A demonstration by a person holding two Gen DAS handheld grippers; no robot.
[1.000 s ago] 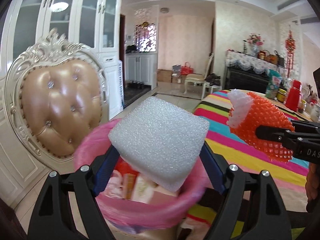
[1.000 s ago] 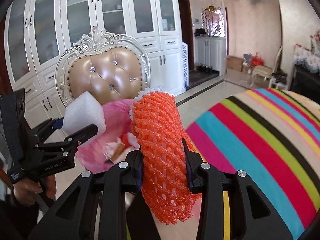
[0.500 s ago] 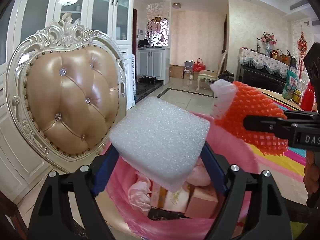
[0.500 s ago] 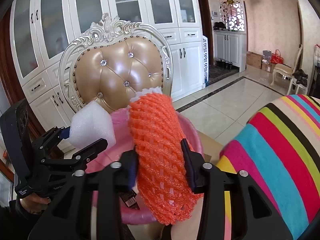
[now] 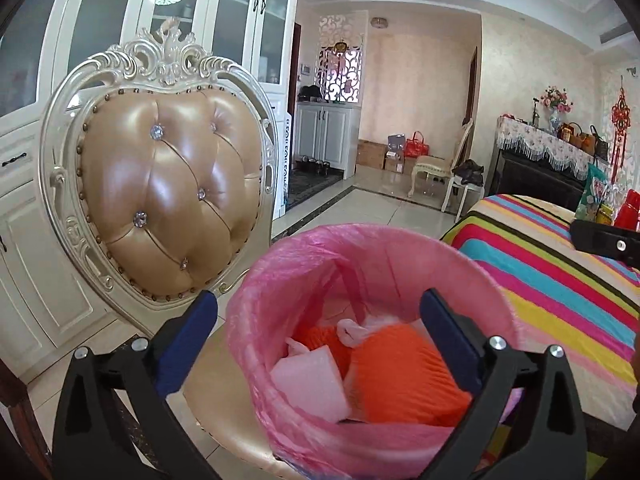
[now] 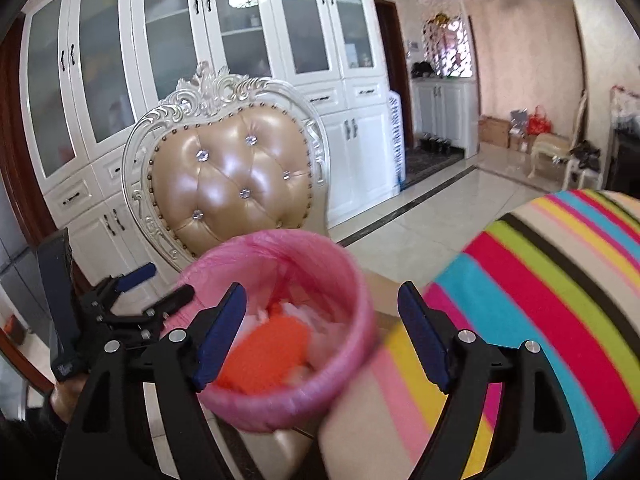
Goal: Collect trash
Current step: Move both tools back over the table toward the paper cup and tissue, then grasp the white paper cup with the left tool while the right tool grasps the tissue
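With the foam (image 5: 308, 384) and orange net (image 5: 404, 376) lying loose inside the pink-lined bin (image 5: 280, 280) on the chair (image 5: 168, 200), let the jaws of both left gripper (image 5: 320, 344) and right gripper (image 6: 320, 332) finish opening, empty, then withdraw upward clear of the liner.

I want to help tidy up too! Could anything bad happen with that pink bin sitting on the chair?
Maybe. The pink-lined bin sits near the front edge of the chair seat, so a bump from the left gripper or right gripper, whose jaws are opening right over it, might tip it. The orange foam net lies high inside, so more trash could spill.
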